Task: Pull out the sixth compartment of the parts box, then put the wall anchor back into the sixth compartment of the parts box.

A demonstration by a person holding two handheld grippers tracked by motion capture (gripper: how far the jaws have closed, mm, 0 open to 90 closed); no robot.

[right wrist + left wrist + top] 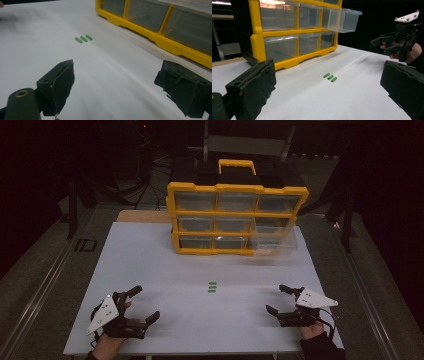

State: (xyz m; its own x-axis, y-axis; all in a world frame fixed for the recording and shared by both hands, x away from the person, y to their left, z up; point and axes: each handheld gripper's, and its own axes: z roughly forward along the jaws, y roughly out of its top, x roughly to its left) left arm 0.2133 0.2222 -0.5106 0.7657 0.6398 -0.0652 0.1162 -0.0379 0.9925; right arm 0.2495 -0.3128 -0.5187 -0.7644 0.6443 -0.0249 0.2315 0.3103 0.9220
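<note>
Green pegs (212,287), three small ones, lie side by side in a short row on the white table (150,270), about in the middle between my two grippers and in front of the yellow drawer cabinet (235,217). In the high view each peg has its long axis across the table, left to right, and the row runs away from me toward the cabinet; they lie close together, and I cannot tell if they touch. In the left gripper view the pegs (330,77) sit ahead, between my jaws and well apart from them.

My left gripper (140,306) rests low at the near left part of the table, jaws spread wide with nothing between them, pointing to the right and a little forward. My right gripper (277,299) is at the near right part, jaws also wide apart and empty, pointing left toward the pegs (83,38). One clear drawer (272,240) at the cabinet's right side is pulled out.
</note>
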